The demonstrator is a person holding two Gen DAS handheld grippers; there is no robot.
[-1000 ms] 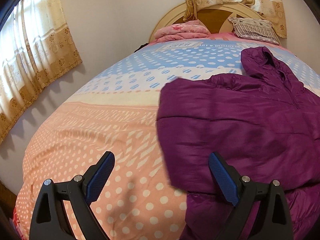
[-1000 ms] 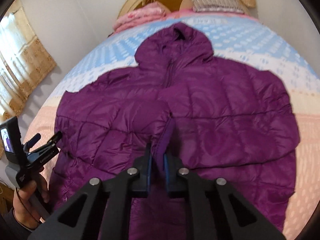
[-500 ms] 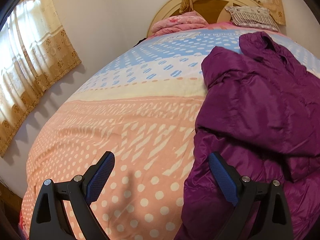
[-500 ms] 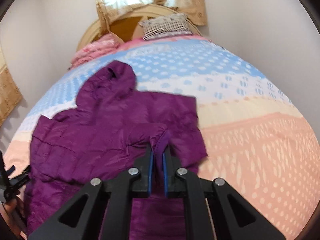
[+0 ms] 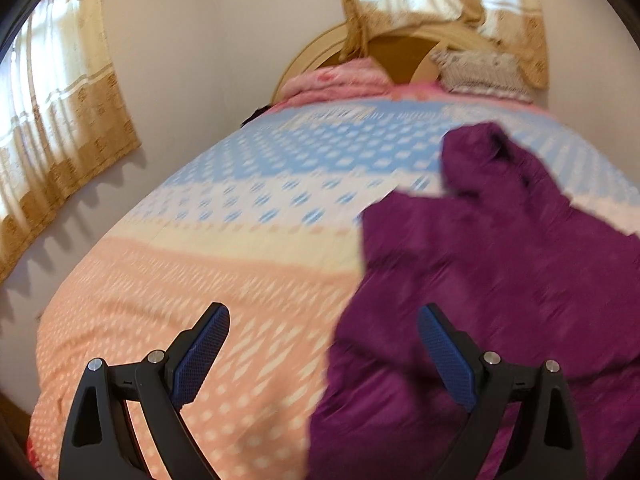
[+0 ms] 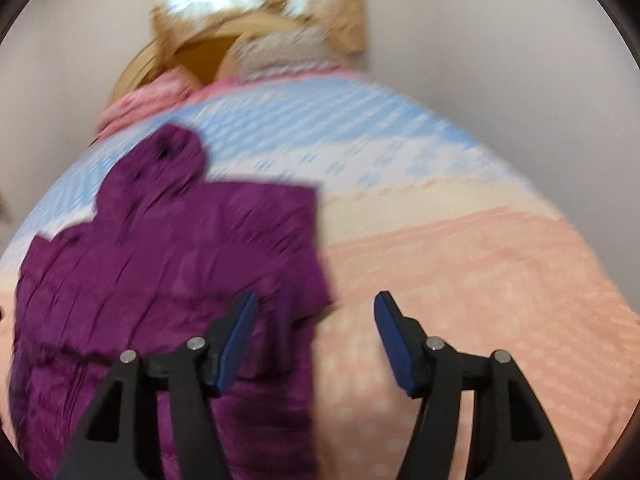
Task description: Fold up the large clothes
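A purple hooded puffer jacket [image 5: 500, 280] lies on the bed with both sleeves folded in over its body; it also shows in the right wrist view [image 6: 168, 264], its hood pointing to the headboard. My left gripper [image 5: 324, 328] is open and empty, above the jacket's left edge. My right gripper [image 6: 316, 312] is open and empty, above the jacket's right edge. Both views are motion-blurred.
The bed has a peach, cream and blue dotted cover [image 5: 200, 264]. A pink folded blanket [image 5: 340, 80] and a patterned pillow [image 5: 480, 72] lie at the wooden headboard. Curtains [image 5: 52, 128] hang on the left wall. A wall runs close along the bed's right side [image 6: 520, 60].
My right gripper let go of the sleeve it carried across and opened; the sleeve now lies folded on the jacket. Both grippers have lifted and tilted up toward the headboard.
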